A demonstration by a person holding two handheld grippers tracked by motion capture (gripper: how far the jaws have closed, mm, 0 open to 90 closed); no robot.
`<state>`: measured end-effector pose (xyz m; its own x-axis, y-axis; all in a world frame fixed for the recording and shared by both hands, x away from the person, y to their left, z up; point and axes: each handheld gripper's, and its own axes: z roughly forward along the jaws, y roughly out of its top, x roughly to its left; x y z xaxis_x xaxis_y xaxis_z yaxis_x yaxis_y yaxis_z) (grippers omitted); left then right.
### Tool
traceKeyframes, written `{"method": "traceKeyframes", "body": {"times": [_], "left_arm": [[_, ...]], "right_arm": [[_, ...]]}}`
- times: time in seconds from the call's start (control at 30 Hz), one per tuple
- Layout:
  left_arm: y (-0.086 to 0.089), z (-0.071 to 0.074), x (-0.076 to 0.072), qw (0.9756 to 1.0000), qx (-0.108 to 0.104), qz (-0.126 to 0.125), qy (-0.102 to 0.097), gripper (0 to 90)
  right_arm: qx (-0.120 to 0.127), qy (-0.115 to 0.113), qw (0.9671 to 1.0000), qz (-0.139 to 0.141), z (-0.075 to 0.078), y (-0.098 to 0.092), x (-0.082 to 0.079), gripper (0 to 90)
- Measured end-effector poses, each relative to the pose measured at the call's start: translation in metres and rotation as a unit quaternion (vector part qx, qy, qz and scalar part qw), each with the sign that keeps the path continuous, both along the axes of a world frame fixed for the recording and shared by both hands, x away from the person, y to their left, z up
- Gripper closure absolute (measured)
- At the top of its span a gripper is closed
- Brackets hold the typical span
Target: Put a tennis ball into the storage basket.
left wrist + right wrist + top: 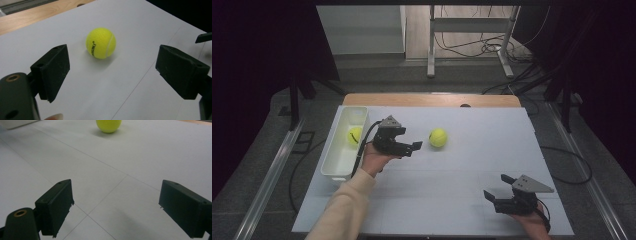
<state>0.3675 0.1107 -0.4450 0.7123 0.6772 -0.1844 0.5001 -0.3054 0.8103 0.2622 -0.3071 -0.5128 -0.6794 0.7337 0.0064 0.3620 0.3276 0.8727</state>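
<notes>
Table under white sheeting carries a white bin at its left, seemingly with one tennis ball inside. Left hand-held gripper, jaws spread and empty, points at a second tennis ball just beyond. Right hand-held gripper rests spread, well apart, near the front edge.

Lab or test room, not home. Surface covered with white sheet, wood edge at far side. Dark curtains on both sides. Loose cables on grey floor. Metal frame legs behind. Rails along floor.
</notes>
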Motion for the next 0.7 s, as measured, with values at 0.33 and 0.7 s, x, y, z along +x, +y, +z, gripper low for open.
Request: {"method": "traceKeyframes", "body": {"times": [0.33,0.7], "left_arm": [[-0.014,-0.005,0.006,0.9999,0.010,-0.007,0.008,13.1],[-0.025,-0.007,0.012,0.9996,0.026,0.000,0.007,13.1]], "right_arm": [[0.002,0.000,1.0000,0.001,0.000,0.000,0.000,12.4],[0.001,-0.001,1.0000,0.004,0.001,0.001,0.000,12.4]]}}
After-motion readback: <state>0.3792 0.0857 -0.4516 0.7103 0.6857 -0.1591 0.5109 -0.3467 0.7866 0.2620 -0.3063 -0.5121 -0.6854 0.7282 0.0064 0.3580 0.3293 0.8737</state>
